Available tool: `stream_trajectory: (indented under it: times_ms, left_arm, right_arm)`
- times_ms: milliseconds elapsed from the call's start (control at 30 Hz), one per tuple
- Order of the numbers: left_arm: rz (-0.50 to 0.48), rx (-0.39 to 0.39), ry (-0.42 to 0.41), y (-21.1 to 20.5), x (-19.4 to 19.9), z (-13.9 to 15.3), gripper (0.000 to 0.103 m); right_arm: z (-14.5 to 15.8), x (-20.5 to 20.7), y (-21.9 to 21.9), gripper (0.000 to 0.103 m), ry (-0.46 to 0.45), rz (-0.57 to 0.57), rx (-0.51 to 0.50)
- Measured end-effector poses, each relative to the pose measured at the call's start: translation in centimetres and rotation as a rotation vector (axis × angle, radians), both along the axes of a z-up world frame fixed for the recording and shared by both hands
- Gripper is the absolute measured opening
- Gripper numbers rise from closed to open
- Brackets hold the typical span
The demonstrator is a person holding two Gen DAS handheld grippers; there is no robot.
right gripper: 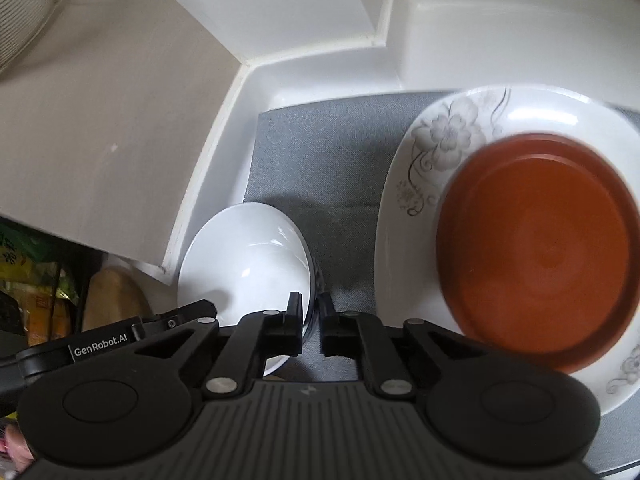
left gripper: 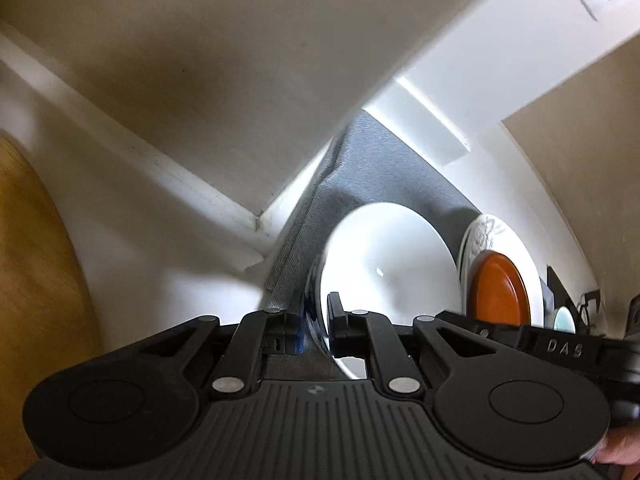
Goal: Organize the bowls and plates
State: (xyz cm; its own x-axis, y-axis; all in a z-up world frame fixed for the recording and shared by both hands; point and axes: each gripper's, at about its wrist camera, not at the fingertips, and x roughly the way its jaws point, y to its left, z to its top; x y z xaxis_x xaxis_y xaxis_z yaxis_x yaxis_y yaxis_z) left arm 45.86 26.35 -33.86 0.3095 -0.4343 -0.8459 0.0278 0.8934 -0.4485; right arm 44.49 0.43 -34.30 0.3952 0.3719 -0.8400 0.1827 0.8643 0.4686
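The bowl (left gripper: 384,264) is plain glossy white inside, with a dark blue pattern showing on its outer wall; the plate (right gripper: 436,160) is white with a grey flower and thin curling dark-grey tendrils drawn along its rim; the dish (right gripper: 536,252) on it is a flat orange-brown, unpatterned; the mat (right gripper: 320,160) beneath is mid grey with a fine woven speckle; the tray (right gripper: 320,76) around it is cream white; both the left gripper (left gripper: 314,320) and the right gripper (right gripper: 311,320) are matt black with small silver rivets, and the left one carries a blue pad on one finger
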Motion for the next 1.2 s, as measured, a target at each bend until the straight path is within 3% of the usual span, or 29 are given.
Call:
stream_trajectory:
  times_ms: [167, 300, 500, 733, 1000, 1200]
  left_arm:
    - [-0.016, 0.020, 0.013, -0.8, 0.4, -1.1, 0.013]
    - [-0.014, 0.079, -0.018, -2.2, -0.1, -0.1, 0.012]
    - [0.006, 0.059, -0.090, -3.0, -1.4, 4.3, 0.012]
    - [-0.071, 0.088, -0.145, -7.1, -2.9, 8.1, 0.012]
    - [-0.242, 0.073, -0.143, -13.2, -3.6, 9.9, 0.012]
    - [-0.432, 0.031, -0.143, -21.0, -4.7, 10.5, 0.012]
  right_arm:
    - [-1.2, 0.5, 1.1, 0.012, -0.002, 0.017, -0.037]
    - [-0.8, 0.3, 1.7, 0.010, -0.028, 0.017, -0.060]
    - [3.3, -1.2, 0.9, 0.010, -0.120, 0.046, -0.037]
    - [7.8, -4.4, -1.4, 0.011, -0.203, 0.011, -0.089]
    - [9.5, -10.2, -8.1, 0.012, -0.242, -0.149, -0.098]
    - [10.6, -14.6, -14.4, 0.010, -0.260, -0.317, -0.131]
